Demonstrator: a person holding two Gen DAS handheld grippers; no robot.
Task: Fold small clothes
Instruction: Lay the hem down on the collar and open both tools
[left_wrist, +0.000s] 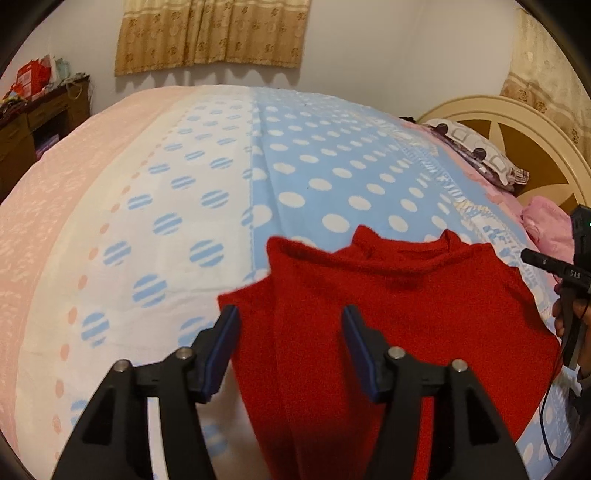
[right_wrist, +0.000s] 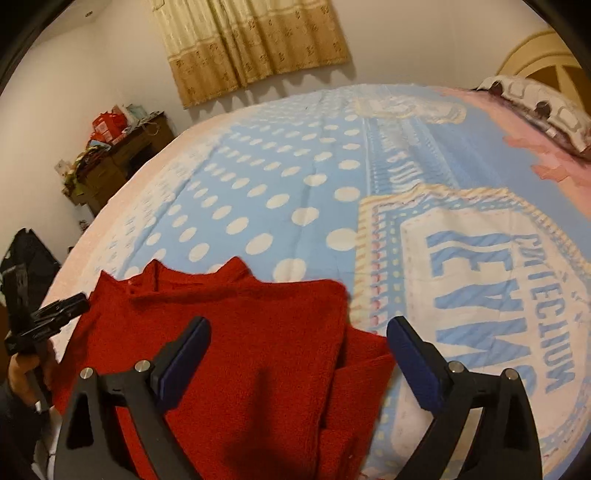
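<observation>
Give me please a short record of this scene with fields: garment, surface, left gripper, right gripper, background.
garment: red sweater, lying flat, both sides folded inward
surface: bed blanket, blue with white dots
left gripper: open, over the sweater's left part, gripping nothing
right gripper: open wide, over the sweater's right part, gripping nothing
background: curtain, pillow, headboard

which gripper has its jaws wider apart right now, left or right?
The right gripper: its pads stand wide, spanning much of the red sweater. The left gripper is open too, but narrower. Neither pinches the cloth.
</observation>
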